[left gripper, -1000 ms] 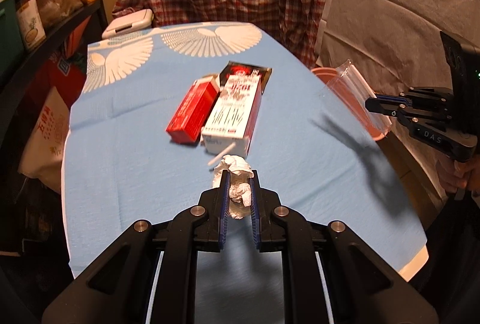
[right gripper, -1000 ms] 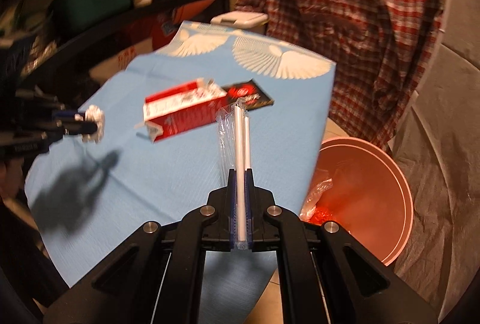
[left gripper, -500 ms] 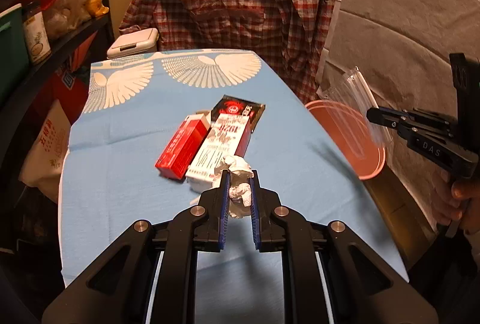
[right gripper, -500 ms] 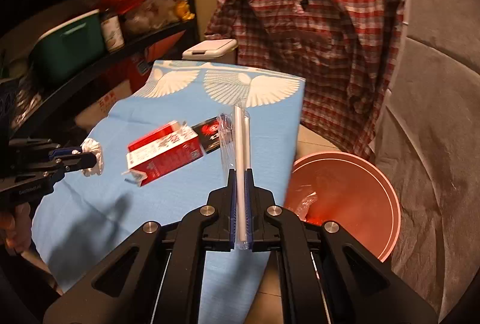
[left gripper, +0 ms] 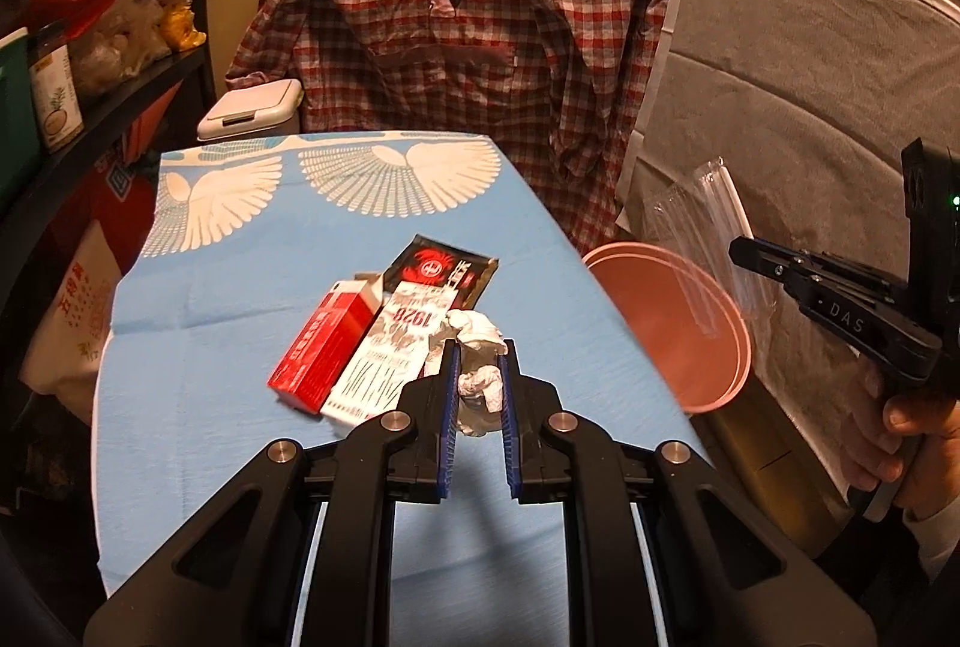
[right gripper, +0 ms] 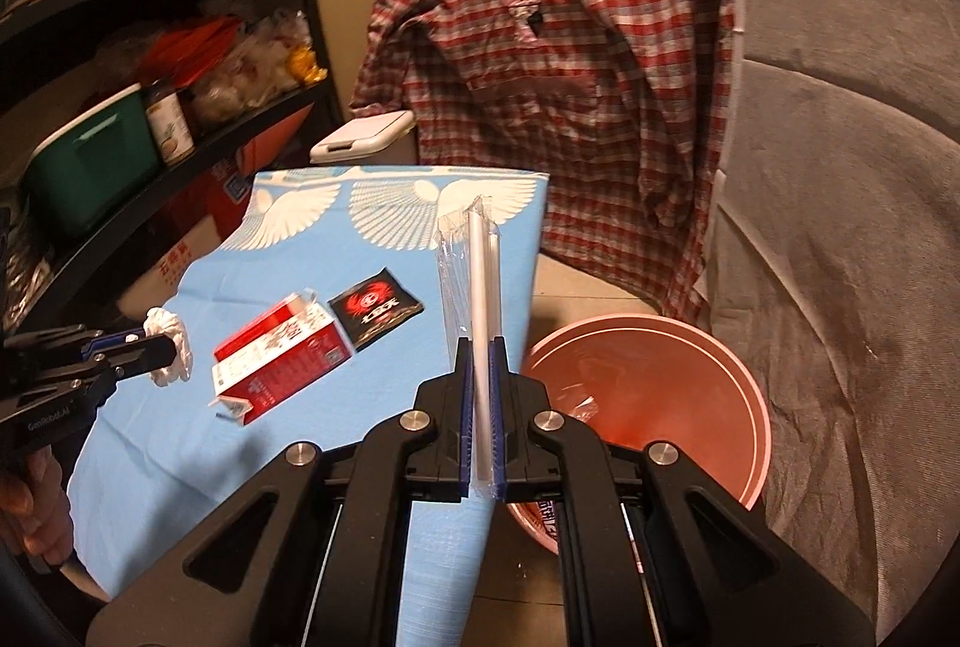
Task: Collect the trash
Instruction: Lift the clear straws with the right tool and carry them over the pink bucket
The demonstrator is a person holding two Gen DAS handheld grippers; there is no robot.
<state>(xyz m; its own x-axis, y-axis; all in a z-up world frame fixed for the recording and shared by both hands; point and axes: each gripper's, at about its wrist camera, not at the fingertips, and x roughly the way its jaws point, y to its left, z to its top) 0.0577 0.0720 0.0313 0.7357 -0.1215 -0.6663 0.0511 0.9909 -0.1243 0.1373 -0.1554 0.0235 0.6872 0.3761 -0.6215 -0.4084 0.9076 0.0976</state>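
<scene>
While both grips clamp, tissue wad (left gripper: 477, 386) btwn left fingers (left gripper: 449, 407), wrapped straw (right gripper: 480, 341) btwn right fingers (right gripper: 462, 419).

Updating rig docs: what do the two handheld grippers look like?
Both are matte black. Left gripper and right gripper have blue ribbed pads and silver pivot bolts. White lettering: "GenRobot.AI" on the left, "DAS" on the right, plus a green LED. No cables visible.

The left tongs (left gripper: 477, 389) cover the lower part of the crumpled tissue (left gripper: 477, 377) and the near end of the milk carton (left gripper: 384, 365). The right tongs (right gripper: 480, 407) hide the pink bin's (right gripper: 738, 389) near rim. Print on the black sachet (right gripper: 377, 308) is too small to read.
</scene>
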